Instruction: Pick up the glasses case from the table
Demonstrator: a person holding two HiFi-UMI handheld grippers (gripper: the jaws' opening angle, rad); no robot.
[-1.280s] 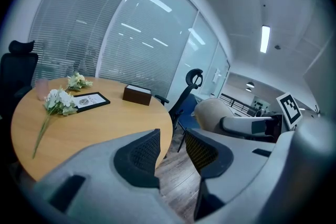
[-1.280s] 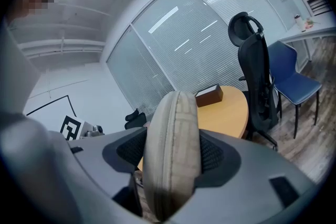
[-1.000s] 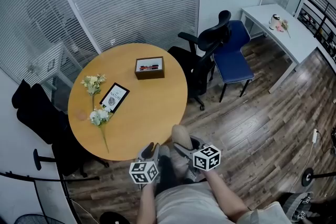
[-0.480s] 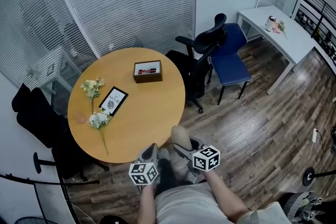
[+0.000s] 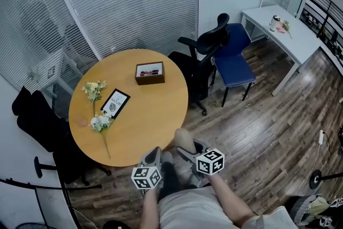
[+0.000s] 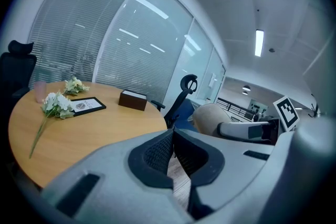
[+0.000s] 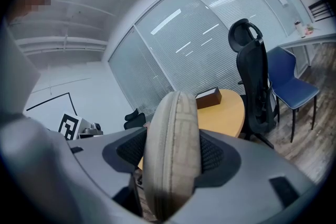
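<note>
My left gripper (image 6: 173, 139) jaws just clamped shut, empty. Right gripper (image 5: 186, 147) clamps the glasses case (image 7: 172, 149), already off the tabletop (image 5: 150, 120). Pickup looks done, so next I'd just hold steady.

grey left hand-held gripper (image 5: 158, 154), matching right hand-held gripper (image 5: 186, 152), black mesh pads (image 6: 157, 152), white marker cubes (image 5: 147, 176), pale grey clothing (image 5: 187, 213)

Round wooden table (image 5: 153, 118) with brown box (image 5: 149, 73), framed card (image 5: 115, 103), two flower sprigs (image 5: 94, 89).
</note>
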